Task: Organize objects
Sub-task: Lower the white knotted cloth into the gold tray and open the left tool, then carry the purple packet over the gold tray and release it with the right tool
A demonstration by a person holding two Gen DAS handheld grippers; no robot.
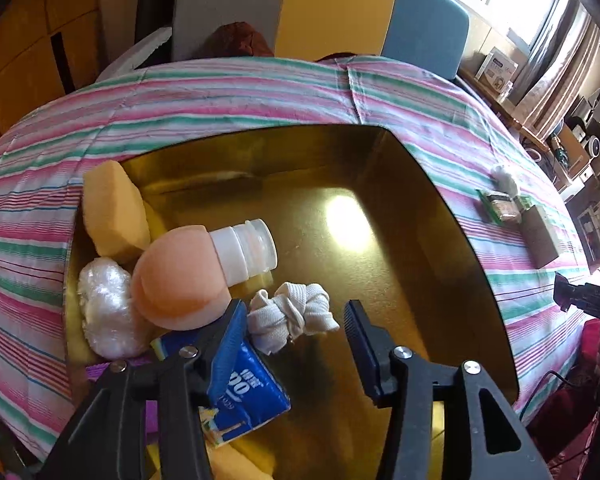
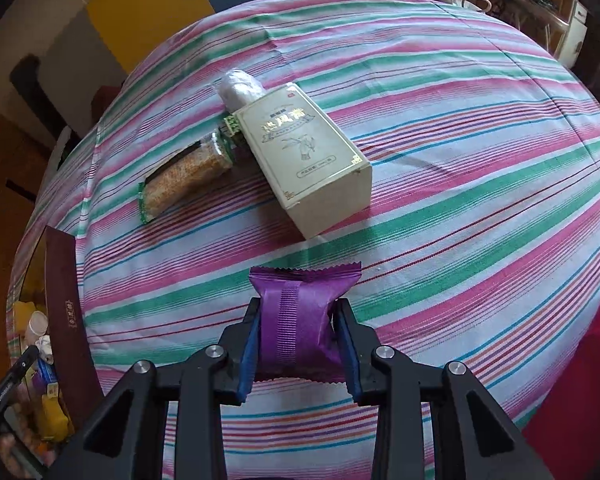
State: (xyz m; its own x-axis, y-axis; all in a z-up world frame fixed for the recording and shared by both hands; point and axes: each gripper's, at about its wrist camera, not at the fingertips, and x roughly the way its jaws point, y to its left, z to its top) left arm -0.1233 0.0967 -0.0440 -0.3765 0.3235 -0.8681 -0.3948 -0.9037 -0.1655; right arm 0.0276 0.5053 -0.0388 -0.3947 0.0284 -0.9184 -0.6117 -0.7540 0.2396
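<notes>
Left wrist view: my left tongs (image 1: 296,320) hang over a gold-lined box (image 1: 380,216) that sits on the striped cloth (image 1: 260,92) of the worktop. Their jaws stand apart with nothing pressed between them. The left pad lies against a blue packet (image 1: 248,380) at the near edge of the box; I cannot tell whether it is truly touching it. A knotted white cloth (image 1: 292,316) lies on the box floor in the gap ahead of the jaws. Farther left are a peach sponge bottle (image 1: 180,276) with a white cap lying on its side, a yellow sponge (image 1: 112,212) leaning in the far-left corner, and a white crinkled bundle (image 1: 108,312) against the left wall. The right half of the box floor is bare.

Right wrist view: my right tongs (image 2: 298,332) are closed on a purple sachet (image 2: 300,316), gripped by its two sides above the cloth. Beyond it on the worktop lie a cream carton (image 2: 312,160), a clear snack packet (image 2: 184,180) just beside the carton's left edge, and a white wrapped roll (image 2: 240,86) at the carton's far end. The three are clustered, well apart from the sachet. The box rim shows at the left edge of this view.
</notes>
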